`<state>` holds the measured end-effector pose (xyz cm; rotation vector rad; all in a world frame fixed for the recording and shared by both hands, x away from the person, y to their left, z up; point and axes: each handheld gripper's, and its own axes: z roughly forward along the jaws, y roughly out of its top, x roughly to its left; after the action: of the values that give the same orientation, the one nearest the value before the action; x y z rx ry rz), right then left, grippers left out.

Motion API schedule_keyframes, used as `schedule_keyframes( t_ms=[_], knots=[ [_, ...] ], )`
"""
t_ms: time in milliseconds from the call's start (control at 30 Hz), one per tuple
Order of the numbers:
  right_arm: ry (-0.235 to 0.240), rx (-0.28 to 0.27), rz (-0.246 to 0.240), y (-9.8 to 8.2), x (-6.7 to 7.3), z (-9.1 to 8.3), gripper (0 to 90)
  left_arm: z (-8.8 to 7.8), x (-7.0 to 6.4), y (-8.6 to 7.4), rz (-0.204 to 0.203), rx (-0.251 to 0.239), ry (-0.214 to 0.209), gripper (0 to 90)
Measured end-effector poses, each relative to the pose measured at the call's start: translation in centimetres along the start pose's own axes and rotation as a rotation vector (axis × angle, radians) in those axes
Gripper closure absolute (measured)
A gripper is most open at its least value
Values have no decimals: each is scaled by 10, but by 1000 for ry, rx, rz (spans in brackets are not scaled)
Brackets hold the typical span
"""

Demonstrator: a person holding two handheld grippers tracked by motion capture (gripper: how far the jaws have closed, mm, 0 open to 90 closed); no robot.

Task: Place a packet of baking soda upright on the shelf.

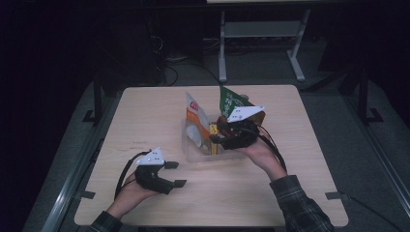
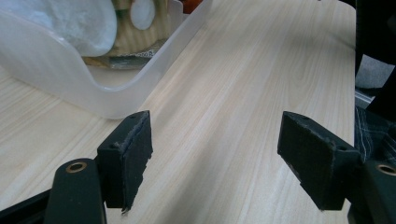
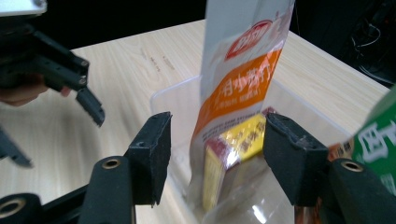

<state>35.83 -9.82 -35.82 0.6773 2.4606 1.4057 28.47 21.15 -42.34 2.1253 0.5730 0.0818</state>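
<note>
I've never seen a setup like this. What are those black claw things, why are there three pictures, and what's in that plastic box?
A person sits at a wooden table and holds a hand-operated two-jaw clamp in each hand. One picture looks down from above; the other two come from small cameras riding on each clamp, looking out between its black jaws. The left gripper is open, over bare wood, holding nothing. The right gripper reaches into a clear plastic bin. Its jaws stand apart on either side of an orange-and-white snack bag and a small yellow box, not pressing them. A green packet stands there too.
</note>
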Motion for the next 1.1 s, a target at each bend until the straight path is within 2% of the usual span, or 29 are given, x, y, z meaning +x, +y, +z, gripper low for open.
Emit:
schedule_keyframes(
  t_ms=[167,433,667,800,1100],
  knots=[
    [-8,-3,-13,-13,10,-17,397,3,-3,0,45,15,-1,258],
    [18,5,-16,-38,20,-36,380,7,-5,1,75,38,-7,259],
    [19,37,-22,-60,30,-44,358,9,-6,0,75,52,-17,257],
    [12,67,-24,-73,34,-47,349,10,-8,-1,93,74,-12,244],
    [-13,104,5,-103,34,-53,326,10,-11,-9,105,133,-8,233]
  ],
)
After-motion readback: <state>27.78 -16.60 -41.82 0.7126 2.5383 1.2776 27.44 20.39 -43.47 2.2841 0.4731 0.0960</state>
